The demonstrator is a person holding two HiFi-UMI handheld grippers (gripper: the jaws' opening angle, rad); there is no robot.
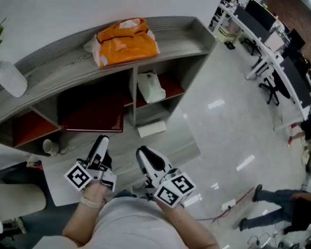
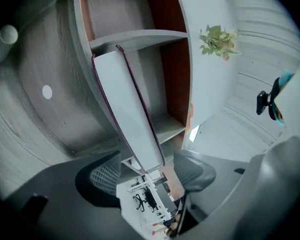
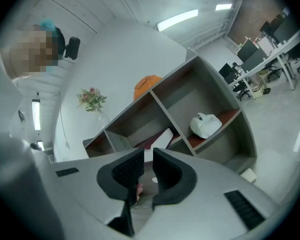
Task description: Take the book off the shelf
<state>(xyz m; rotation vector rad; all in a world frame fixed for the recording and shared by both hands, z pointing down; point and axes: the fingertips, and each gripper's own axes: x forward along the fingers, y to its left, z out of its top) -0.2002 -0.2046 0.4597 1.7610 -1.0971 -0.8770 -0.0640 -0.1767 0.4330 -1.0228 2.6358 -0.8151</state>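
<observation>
1. Head view: a grey wood-grain shelf unit [image 1: 168, 27] with open compartments. The dark red hardback book [image 1: 90, 113] is in the middle compartment, its near edge at the shelf front. Whether it lies flat or leans cannot be told.
2. Left gripper view: the left hand-held gripper [image 2: 146, 170] has its jaws wide apart. The book's near end, white page block under a dark red cover, stands between them, and neither pad presses on it.
3. Right gripper view: the right hand-held gripper [image 3: 147, 155] has its jaws only a narrow slit apart, with nothing between them. It is clear of the shelf.
4. Progress, as judged: the approach is made, but clamping on the book and drawing it out are not yet done.
5. An orange plastic bag [image 1: 127, 40] lies on the top board.
</observation>
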